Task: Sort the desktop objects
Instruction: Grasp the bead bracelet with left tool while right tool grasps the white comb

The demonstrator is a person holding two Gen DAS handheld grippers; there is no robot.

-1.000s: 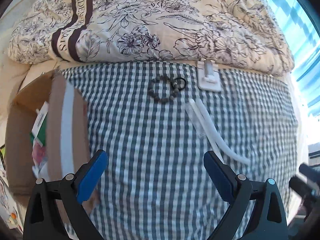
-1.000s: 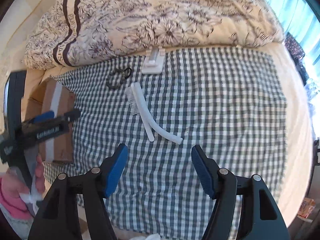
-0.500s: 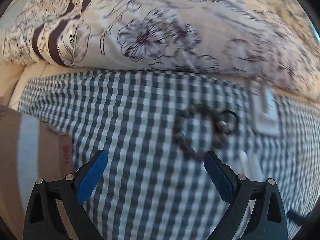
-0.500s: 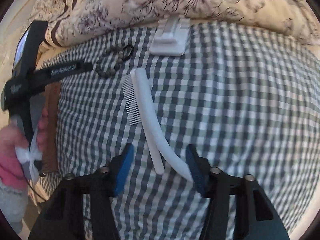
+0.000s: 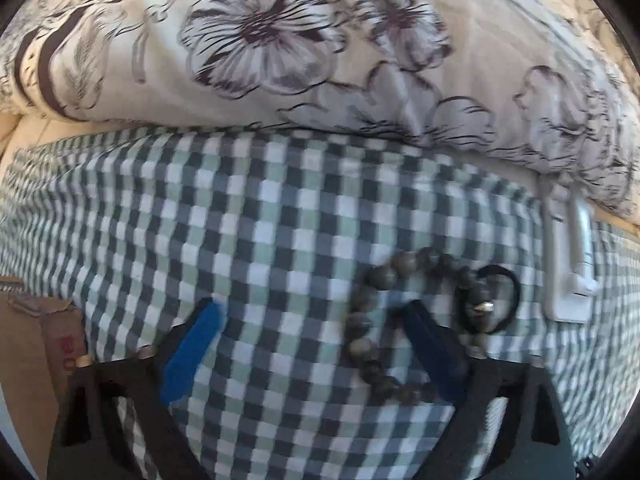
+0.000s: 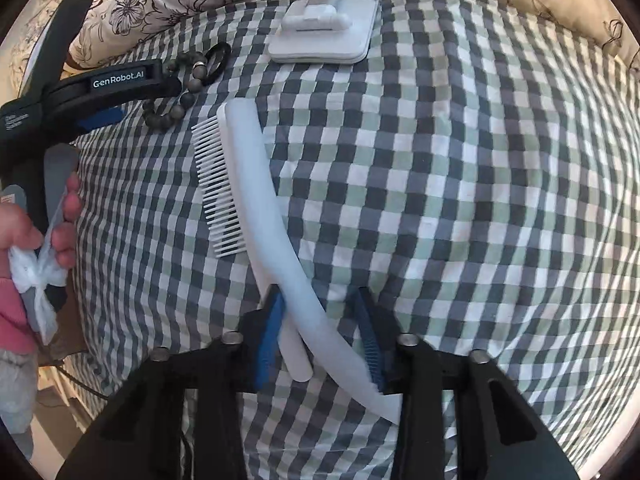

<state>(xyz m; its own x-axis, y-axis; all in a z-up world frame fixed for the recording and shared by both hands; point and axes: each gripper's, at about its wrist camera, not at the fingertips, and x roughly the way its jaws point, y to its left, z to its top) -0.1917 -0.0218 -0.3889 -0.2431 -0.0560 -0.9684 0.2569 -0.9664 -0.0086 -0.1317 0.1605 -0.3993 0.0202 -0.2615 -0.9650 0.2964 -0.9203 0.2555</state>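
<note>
On the green checked cloth (image 5: 248, 240) lies a brown bead bracelet (image 5: 384, 276) with a black hair tie (image 5: 510, 280) touching it. My left gripper (image 5: 310, 314) is open low over the cloth, its right finger inside the bracelet's ring. A white comb (image 6: 224, 184) lies with a curved white piece (image 6: 272, 216) crossing its handle. My right gripper (image 6: 320, 310) has closed on the two crossed handles, both pads touching them. The bracelet (image 6: 164, 120) also shows in the right wrist view.
A white phone stand (image 6: 324, 28) (image 5: 572, 264) lies at the cloth's far edge against a flowered quilt (image 5: 280, 40). A cardboard box (image 5: 32, 360) sits left of the cloth. A hand (image 6: 60, 208) holds the left gripper's black body (image 6: 120, 80).
Both grippers moved forward and down. The left one reached the bracelet. The right one's jaws narrowed around the comb handles.
</note>
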